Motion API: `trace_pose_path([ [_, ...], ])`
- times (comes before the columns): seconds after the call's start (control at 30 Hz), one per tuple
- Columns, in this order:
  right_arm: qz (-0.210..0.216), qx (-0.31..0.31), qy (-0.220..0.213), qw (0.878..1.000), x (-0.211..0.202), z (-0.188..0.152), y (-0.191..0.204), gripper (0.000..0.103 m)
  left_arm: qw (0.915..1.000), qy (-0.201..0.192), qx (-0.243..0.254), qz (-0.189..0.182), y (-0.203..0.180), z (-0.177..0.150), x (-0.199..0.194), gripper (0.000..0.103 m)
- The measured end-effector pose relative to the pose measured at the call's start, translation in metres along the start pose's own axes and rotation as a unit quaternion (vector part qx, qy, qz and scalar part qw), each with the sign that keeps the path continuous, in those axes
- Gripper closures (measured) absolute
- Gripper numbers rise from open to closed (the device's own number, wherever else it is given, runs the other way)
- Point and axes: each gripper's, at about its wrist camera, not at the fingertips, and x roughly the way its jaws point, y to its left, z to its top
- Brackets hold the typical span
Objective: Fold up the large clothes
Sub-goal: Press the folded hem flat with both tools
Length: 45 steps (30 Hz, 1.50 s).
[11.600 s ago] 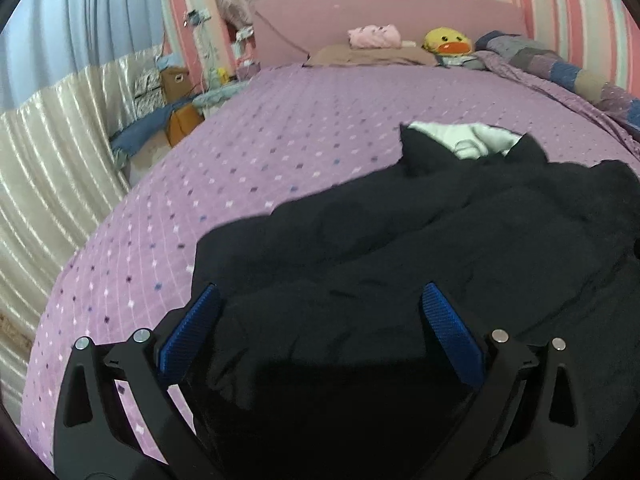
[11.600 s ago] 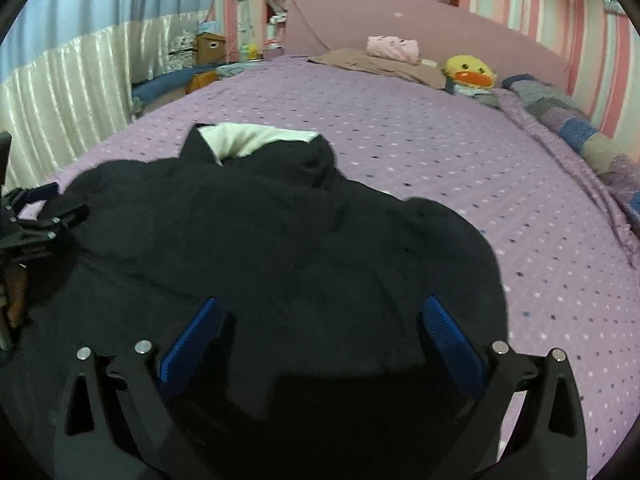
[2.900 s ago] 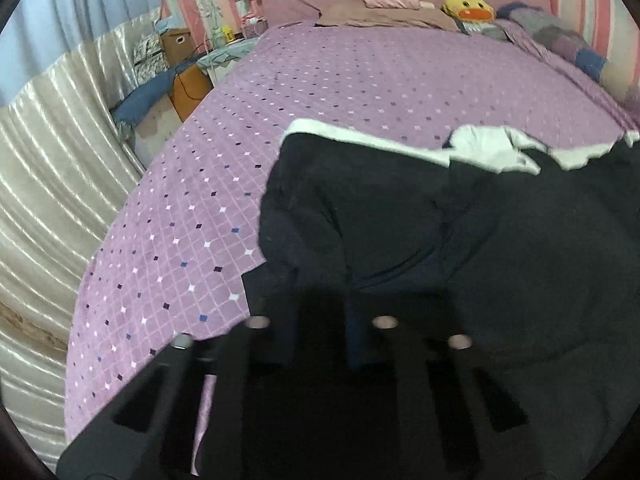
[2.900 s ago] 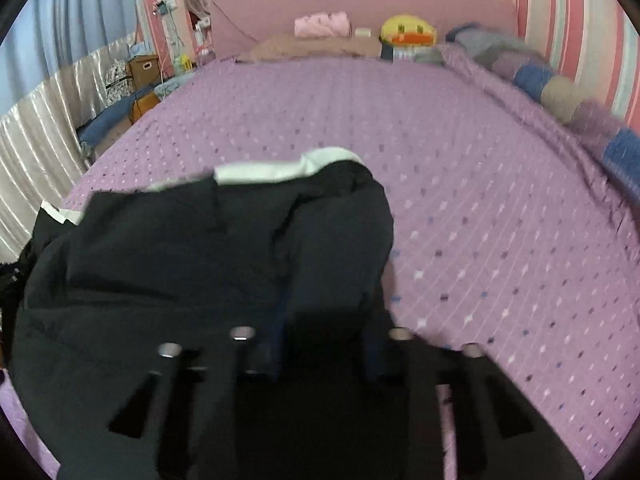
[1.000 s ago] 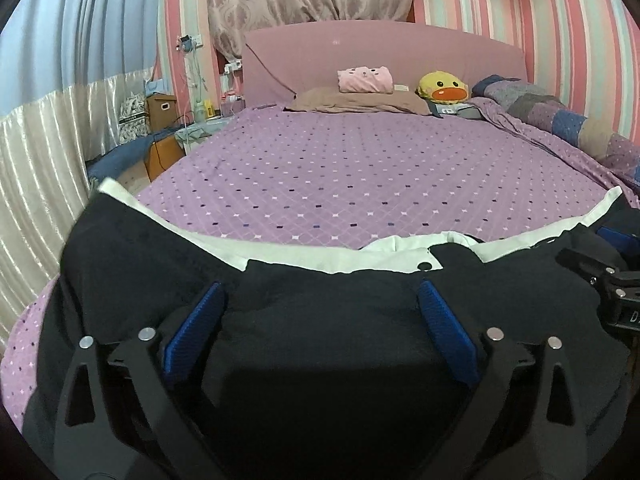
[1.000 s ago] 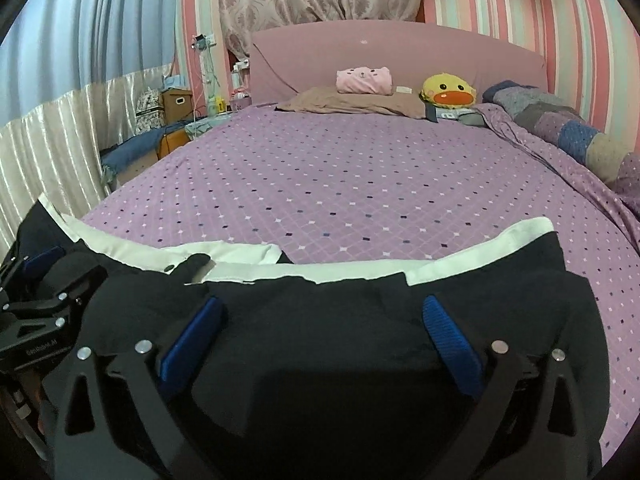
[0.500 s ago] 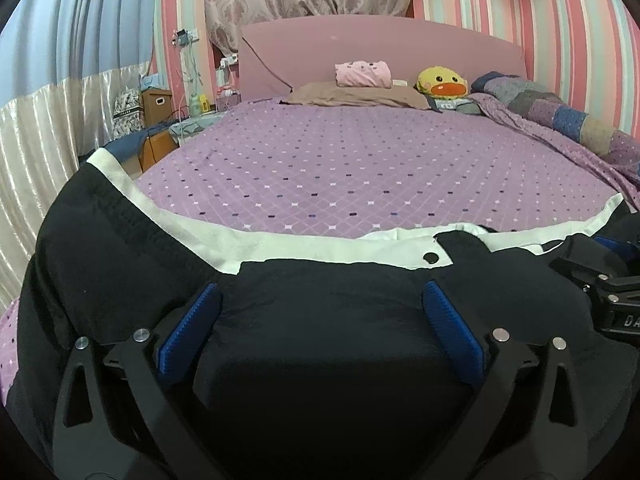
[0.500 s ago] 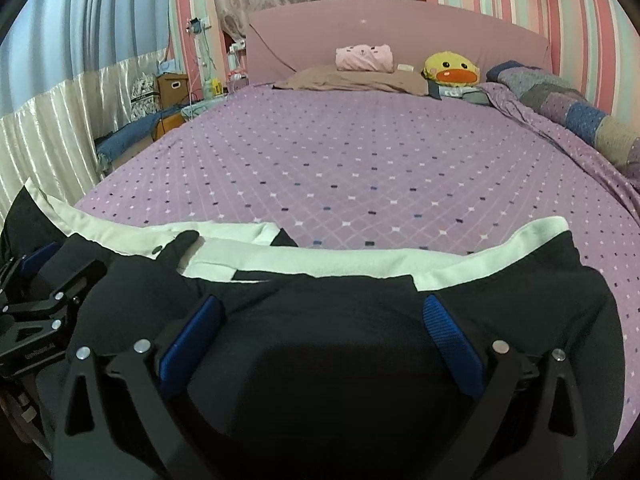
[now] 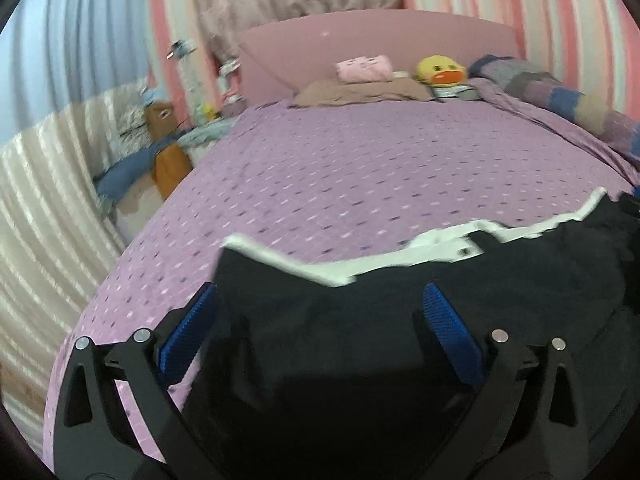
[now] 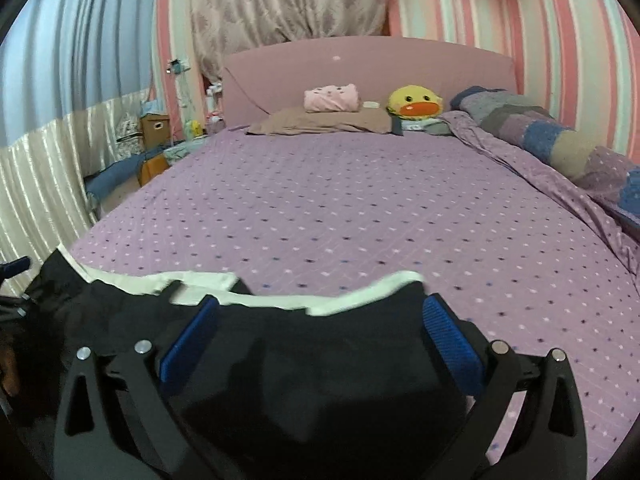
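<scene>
Black garment [image 9: 400, 320] lies crosswise along the bed's [image 10: 360, 208] near edge, under both spread-fingered, empty grippers: left gripper [image 9: 320, 320], right gripper [image 10: 320, 332].

No readable text, label, brand or number anywhere. Cardboard box [image 10: 154, 131] at 10 o'clock by bedside carries dark mark, too small and blurred to read.

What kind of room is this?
A bedroom, it seems: a wide bed with a purple dotted cover, a pink headboard with pillows and a yellow duck toy, and curtains behind.
</scene>
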Motion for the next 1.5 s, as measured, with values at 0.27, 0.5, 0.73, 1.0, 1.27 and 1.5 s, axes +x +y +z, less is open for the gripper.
trace_pose_path([
  [0.27, -0.021, 0.029, 0.041, 0.999, 0.036, -0.022, -0.016, 0.002, 0.998, 0.033, -0.049, 0.019, 0.021, -0.03, 0.043, 0.003],
  [0.5, -0.013, 0.06, 0.072, 0.996, 0.06, -0.033, -0.024, 0.002, 0.9966, 0.031, -0.077, -0.001, 0.026, -0.035, 0.061, 0.003],
  [0.73, -0.008, 0.07, 0.07, 0.995, 0.063, -0.038, -0.026, 0.002, 0.995, 0.028, -0.095, -0.017, 0.028, -0.039, 0.072, 0.003],
  [1.0, -0.004, 0.074, 0.071, 0.995, 0.065, -0.039, -0.026, 0.001, 0.9937, 0.021, -0.106, -0.029, 0.032, -0.044, 0.075, 0.003],
  [1.27, -0.004, 0.075, 0.067, 0.995, 0.064, -0.039, -0.026, 0.001, 0.995, 0.025, -0.095, -0.012, 0.031, -0.048, 0.075, 0.003],
  [1.5, -0.066, 0.035, 0.072, 0.995, 0.021, -0.031, -0.009, 0.002, 0.9951, 0.045, -0.018, 0.086, 0.005, -0.036, 0.043, 0.003],
])
